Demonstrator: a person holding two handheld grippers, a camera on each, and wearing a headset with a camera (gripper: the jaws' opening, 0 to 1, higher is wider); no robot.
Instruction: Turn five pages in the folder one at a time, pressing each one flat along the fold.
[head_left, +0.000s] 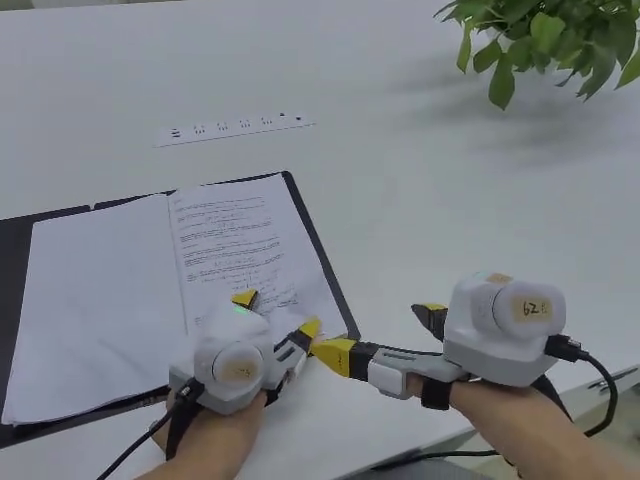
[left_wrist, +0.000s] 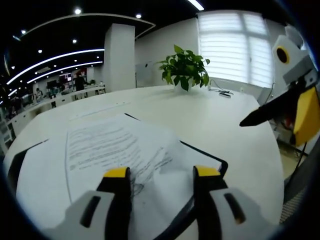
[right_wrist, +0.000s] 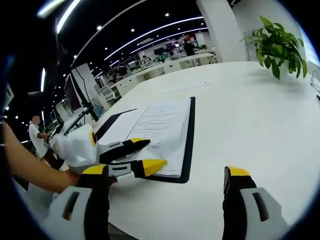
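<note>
An open black folder (head_left: 318, 250) lies on the white table at the left, with a blank sheet (head_left: 100, 300) on its left side and a printed page (head_left: 235, 240) on its right. My left gripper (head_left: 277, 313) stands open at the printed page's near right corner. In the left gripper view, that gripper (left_wrist: 161, 172) straddles the slightly raised page corner (left_wrist: 165, 165) with nothing clamped. My right gripper (head_left: 385, 335) is open over bare table, just right of the folder's edge (right_wrist: 187, 150). In the right gripper view, it (right_wrist: 165, 171) has the left gripper (right_wrist: 125, 155) ahead of it to the left.
A leafy green plant (head_left: 550, 40) stands at the far right of the table. A strip of sockets (head_left: 235, 127) is set into the table beyond the folder. The table's near edge (head_left: 400, 450) runs just under my hands, and a black cable (head_left: 600, 380) trails from the right gripper.
</note>
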